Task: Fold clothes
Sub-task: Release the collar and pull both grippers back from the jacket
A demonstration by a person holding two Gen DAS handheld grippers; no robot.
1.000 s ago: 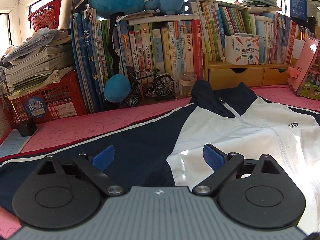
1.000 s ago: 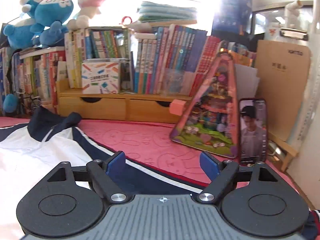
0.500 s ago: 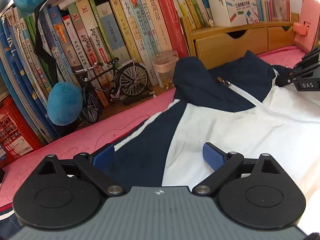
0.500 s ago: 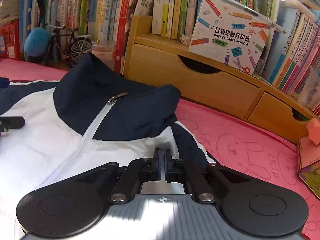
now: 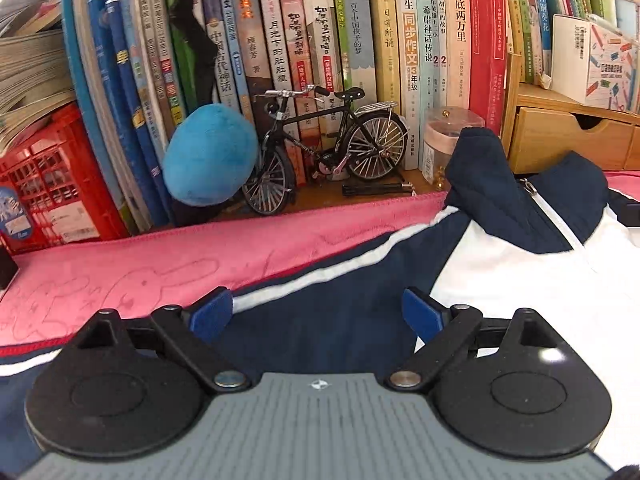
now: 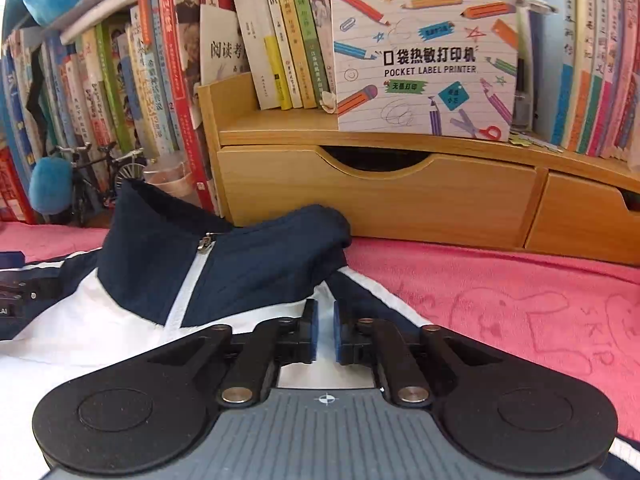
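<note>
A: Navy and white jacket lies flat on the pink worktop, collar toward the books at the top of the frame. What has changed?

B: Both tools have come in low. A second ago they hung back over the hem end; now the left tool sits over the navy shoulder panel, lower centre of its frame, pads wide apart with nothing between them.

A: And the right tool?

B: It was wide a second ago and pressed shut half a second ago. Now its pads stand narrow, a slim gap showing, just below the collar at centre frame. White cloth shows under the pads, but whether any is pinched I cannot tell.

A: So what does that mean for the fold?

B: Probably the shoulders are being taken first. The left looks ready to close on its side next; the toy bicycle beyond is well apart from it.
</note>
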